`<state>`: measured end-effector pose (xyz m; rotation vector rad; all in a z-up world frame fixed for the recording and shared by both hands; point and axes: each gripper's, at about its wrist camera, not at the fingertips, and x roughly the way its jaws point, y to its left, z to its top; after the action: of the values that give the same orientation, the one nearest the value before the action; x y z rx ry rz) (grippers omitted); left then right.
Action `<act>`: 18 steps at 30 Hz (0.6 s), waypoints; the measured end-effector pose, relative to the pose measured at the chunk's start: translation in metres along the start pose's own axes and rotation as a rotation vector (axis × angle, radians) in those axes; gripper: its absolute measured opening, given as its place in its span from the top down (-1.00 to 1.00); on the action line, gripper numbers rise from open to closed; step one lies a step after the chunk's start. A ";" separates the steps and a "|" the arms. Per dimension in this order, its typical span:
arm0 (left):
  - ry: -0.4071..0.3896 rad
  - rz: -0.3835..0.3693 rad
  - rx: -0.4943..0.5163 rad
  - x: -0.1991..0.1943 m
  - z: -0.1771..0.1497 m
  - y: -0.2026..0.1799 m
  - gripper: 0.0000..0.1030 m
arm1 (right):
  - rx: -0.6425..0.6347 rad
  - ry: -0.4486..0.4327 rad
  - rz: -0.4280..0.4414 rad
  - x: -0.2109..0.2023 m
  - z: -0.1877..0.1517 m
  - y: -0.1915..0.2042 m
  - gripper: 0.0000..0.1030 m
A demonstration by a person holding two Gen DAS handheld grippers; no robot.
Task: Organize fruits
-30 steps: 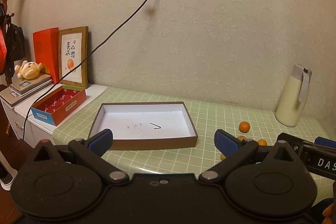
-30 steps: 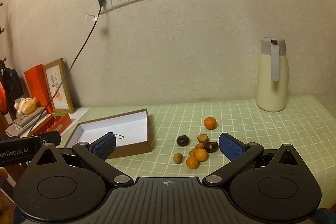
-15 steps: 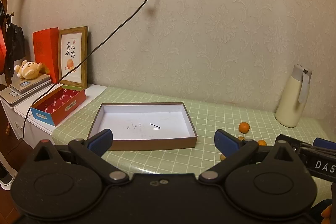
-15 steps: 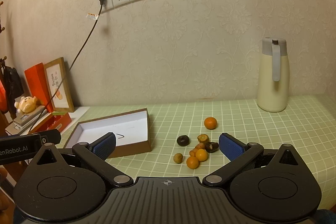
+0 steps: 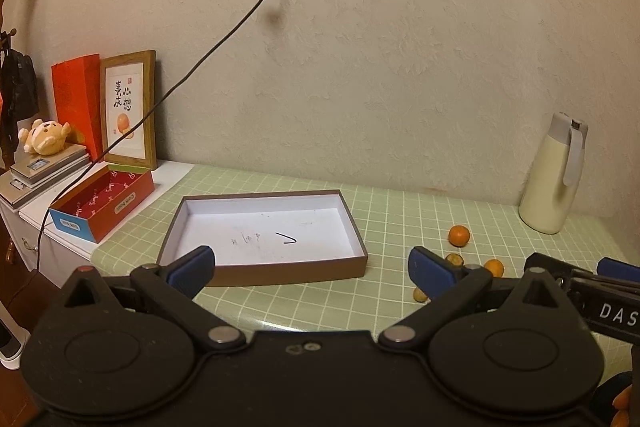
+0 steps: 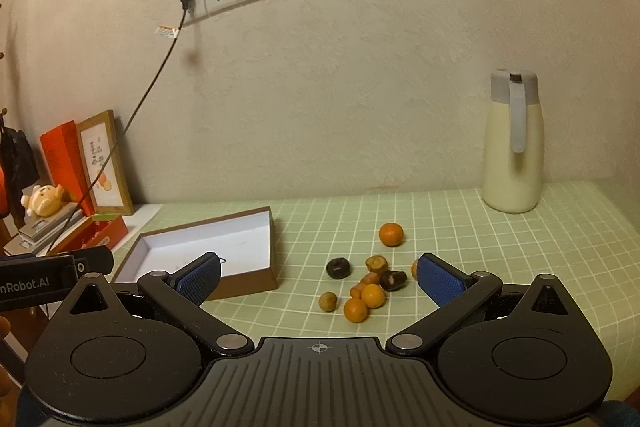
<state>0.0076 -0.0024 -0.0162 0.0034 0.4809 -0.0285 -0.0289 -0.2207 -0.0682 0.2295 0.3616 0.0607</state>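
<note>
A shallow brown box (image 5: 264, 269) with a white bottom lies empty on the green checked tablecloth (image 5: 400, 211); the right wrist view shows the box (image 6: 244, 281) at the left. Right of it lies a small heap of fruit: an orange (image 6: 391, 234) set apart at the back, a dark round fruit (image 6: 338, 268), a second dark fruit (image 6: 393, 279), two small oranges (image 6: 364, 303) and a yellowish one (image 6: 328, 302). My left gripper (image 5: 312, 267) is open above the box's front wall. My right gripper (image 6: 318, 277) is open, held above and in front of the heap.
A cream thermos jug (image 6: 513, 143) stands at the back right by the wall. Off the table's left end sit a red open carton (image 5: 104, 205), a framed picture (image 5: 128, 109), a plush toy (image 5: 44, 141) and a hanging black cable (image 5: 180, 87).
Both views have shifted only slightly; the right gripper has drifted a little nearer to the fruit. Both grippers stay open and nothing on the table has moved.
</note>
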 end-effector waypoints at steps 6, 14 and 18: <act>-0.008 0.002 -0.003 -0.001 0.002 0.000 -0.89 | 0.014 0.000 0.006 -0.002 0.000 -0.002 -1.00; -0.015 0.002 -0.003 -0.003 0.003 0.000 -0.89 | 0.005 0.000 0.011 -0.002 -0.001 0.000 -1.00; -0.012 0.002 -0.003 -0.003 0.002 0.000 -0.89 | 0.009 0.003 0.008 -0.001 -0.001 0.000 -1.00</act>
<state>0.0061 -0.0026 -0.0135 0.0007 0.4694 -0.0260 -0.0306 -0.2207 -0.0690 0.2397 0.3641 0.0679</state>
